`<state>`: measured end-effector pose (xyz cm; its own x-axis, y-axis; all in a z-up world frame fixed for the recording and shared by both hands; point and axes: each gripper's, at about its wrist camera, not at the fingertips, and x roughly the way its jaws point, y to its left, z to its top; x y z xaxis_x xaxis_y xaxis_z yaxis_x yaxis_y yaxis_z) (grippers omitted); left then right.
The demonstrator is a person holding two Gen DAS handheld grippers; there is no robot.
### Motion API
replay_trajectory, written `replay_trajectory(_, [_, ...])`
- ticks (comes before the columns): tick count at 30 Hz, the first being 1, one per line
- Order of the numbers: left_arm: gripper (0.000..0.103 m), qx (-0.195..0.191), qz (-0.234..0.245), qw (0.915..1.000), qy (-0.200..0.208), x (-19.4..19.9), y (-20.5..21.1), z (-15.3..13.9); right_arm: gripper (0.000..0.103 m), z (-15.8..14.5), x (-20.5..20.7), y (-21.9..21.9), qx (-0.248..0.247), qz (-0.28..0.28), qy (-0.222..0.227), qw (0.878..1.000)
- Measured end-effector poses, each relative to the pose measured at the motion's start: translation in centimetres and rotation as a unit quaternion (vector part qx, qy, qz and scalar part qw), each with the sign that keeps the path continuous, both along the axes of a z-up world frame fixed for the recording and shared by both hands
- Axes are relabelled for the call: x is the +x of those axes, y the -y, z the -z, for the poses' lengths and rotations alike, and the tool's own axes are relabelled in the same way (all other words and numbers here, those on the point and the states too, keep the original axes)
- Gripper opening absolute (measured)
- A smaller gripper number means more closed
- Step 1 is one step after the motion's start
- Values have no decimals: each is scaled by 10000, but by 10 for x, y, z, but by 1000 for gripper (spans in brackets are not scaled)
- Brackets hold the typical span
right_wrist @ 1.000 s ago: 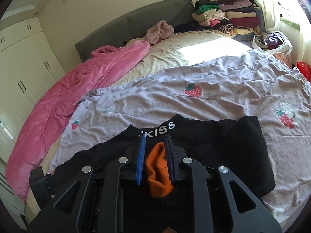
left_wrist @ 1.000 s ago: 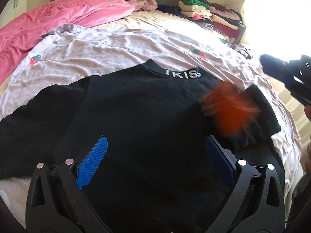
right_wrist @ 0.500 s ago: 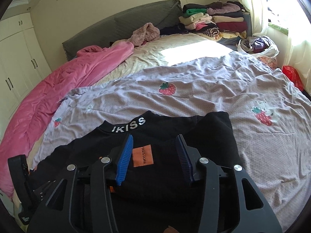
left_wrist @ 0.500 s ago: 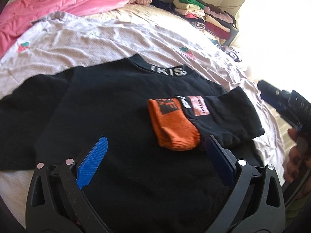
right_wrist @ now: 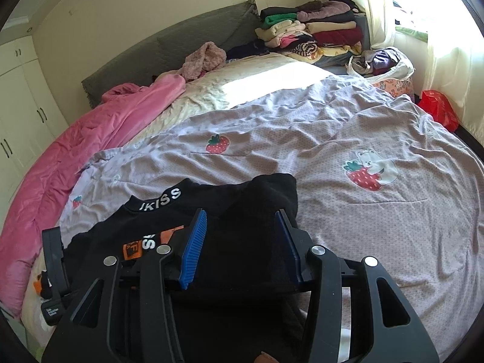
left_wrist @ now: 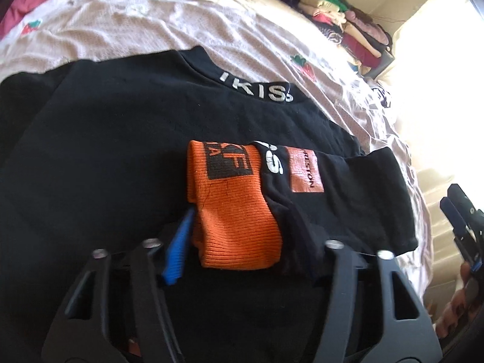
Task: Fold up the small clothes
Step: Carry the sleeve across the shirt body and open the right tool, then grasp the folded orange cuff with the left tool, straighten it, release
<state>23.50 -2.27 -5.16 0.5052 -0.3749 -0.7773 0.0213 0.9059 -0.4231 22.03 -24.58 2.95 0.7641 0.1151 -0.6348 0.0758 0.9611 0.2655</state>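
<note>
- A black sweatshirt (left_wrist: 115,157), collar lettered in white, is spread on a lilac bedspread (right_wrist: 363,227); its orange cuff (left_wrist: 236,211) is folded onto the chest.
- The cuff is bracketed by the closing left gripper (left_wrist: 242,242); contact cannot be told.
- The right gripper (right_wrist: 242,248) is held apart over the shoulder.

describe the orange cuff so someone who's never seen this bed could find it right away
Start at the lilac strawberry-print quilt covering the bed; a black top with white KISS lettering on its collar lies spread on it. The orange cuff lies on the top's chest, at the end of the folded-in sleeve. It is the only bright orange ribbed piece there, printed with a black square logo.
</note>
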Motion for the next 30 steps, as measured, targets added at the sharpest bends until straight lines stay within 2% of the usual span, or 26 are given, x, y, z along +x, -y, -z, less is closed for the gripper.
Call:
replay_trajectory(4, [3,-139,77,9994,293,-3,-11,-7,46,10,4,2,-66,186,-72,9998])
replay_trajectory(6, [2,-268,152,9989,343,-3,-18,-13,46,13,7,-3,-79,169,-107,9998])
replay_trajectory(10, [2,-171,232,9975,644,-6,-21,-31,46,16,11,-16,-163,103,-120,9997])
replay_trajectory(12, [2,-433,237,9967,652,-7,-28,-36,46,16,12,-21,-177,76,-131,9997])
replay_trajectory(13, [2,-432,220,9966,667,-6,-29,-37,46,15,12,-23,-191,65,-122,9997])
replay_trajectory(21, [2,70,-83,9931,1167,-18,-57,-67,46,9,8,-30,-205,-15,-54,9998])
replay_trajectory(25, [2,250,-153,9922,1209,-24,-73,-70,46,8,5,-30,-197,26,-50,9998])
replay_trajectory(30, [2,265,-258,9932,1104,-25,-88,-65,46,11,2,-38,-226,-4,-98,9997])
